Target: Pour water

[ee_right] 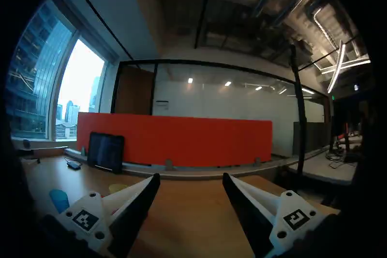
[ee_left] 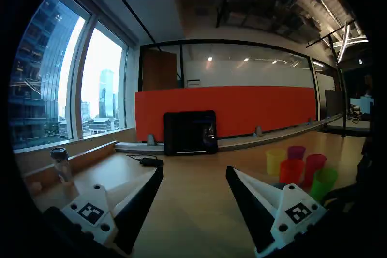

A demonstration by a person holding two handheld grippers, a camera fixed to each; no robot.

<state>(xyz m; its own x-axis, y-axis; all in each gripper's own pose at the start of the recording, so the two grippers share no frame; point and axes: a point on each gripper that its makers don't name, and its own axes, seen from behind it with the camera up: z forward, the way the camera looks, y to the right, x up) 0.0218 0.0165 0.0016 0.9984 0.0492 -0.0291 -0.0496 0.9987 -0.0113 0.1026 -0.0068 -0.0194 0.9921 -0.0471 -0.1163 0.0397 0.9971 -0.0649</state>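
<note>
The clear plastic bottle with a dark cap (ee_left: 60, 163) stands upright on the light wooden desk (ee_left: 193, 224), well to the left of the black tablet (ee_left: 189, 133) propped at the desk's back edge. Right of the tablet and nearer the camera, plastic cups stand in a tight cluster: a yellow cup (ee_left: 275, 160), a purple cup (ee_left: 296, 152), an orange-red cup (ee_left: 290, 172), a red cup (ee_left: 314, 163) and a green cup (ee_left: 324, 183).

The left tool (ee_left: 193, 185) hovers over the desk in front of the tablet, fingers spread wide with nothing between them, apart from both bottle and cups. In the right gripper view the right tool (ee_right: 191, 190) is likewise spread and empty, to the right of the tablet. A small blue object (ee_right: 59, 200) lies in front of the tablet; I cannot tell what it is. Behind the tablet runs an orange partition (ee_left: 251, 110).
</note>
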